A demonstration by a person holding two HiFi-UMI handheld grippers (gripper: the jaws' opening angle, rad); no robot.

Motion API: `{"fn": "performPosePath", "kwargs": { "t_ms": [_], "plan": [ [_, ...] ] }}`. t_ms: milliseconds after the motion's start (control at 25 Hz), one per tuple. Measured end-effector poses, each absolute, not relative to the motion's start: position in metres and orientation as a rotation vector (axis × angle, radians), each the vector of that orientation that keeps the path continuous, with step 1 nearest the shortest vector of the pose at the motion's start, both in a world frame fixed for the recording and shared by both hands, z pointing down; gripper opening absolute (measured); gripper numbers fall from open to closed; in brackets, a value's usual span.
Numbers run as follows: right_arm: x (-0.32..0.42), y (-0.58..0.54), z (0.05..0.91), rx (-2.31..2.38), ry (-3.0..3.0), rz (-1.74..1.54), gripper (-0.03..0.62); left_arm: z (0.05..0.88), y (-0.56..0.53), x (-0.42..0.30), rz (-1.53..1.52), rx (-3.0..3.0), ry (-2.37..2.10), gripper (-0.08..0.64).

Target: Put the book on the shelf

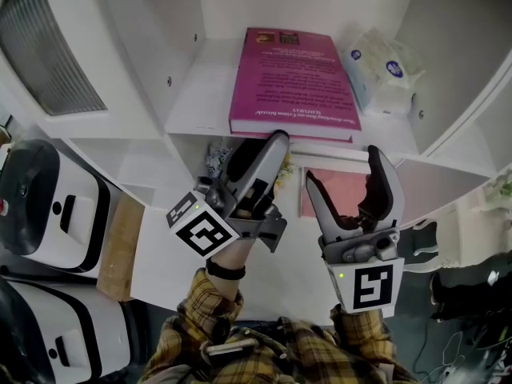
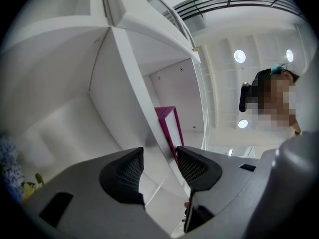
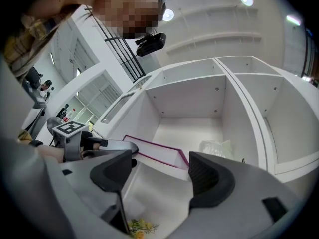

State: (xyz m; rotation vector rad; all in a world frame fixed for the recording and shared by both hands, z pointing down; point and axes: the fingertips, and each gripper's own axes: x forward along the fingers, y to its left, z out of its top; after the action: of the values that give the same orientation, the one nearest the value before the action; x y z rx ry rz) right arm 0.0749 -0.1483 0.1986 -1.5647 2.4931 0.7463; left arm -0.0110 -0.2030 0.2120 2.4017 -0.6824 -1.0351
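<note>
The pink book (image 1: 292, 74) lies flat on a white shelf board (image 1: 200, 94), its front edge reaching the board's lip. In the left gripper view the book (image 2: 167, 121) shows end-on beyond the jaws; in the right gripper view the book (image 3: 154, 153) lies ahead and left. My left gripper (image 1: 268, 154) sits just below the book's front left corner, open, with only the shelf's edge seen between its pads (image 2: 130, 171). My right gripper (image 1: 344, 170) hangs open and empty below the book's front right corner.
A white tissue pack (image 1: 384, 74) lies on the same shelf right of the book. A second pink object (image 1: 336, 190) rests on the shelf below. Small flowers (image 1: 214, 157) sit lower left. White appliances (image 1: 48, 206) stand on the floor at left.
</note>
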Motion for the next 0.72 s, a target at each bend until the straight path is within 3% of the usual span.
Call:
{"fn": "performPosePath", "kwargs": {
  "t_ms": [720],
  "plan": [
    [0.065,-0.116,0.200,-1.484,2.522,0.668,0.345,0.218,-0.165,-0.023,-0.919,2.546,-0.854,0.215]
  ]
}}
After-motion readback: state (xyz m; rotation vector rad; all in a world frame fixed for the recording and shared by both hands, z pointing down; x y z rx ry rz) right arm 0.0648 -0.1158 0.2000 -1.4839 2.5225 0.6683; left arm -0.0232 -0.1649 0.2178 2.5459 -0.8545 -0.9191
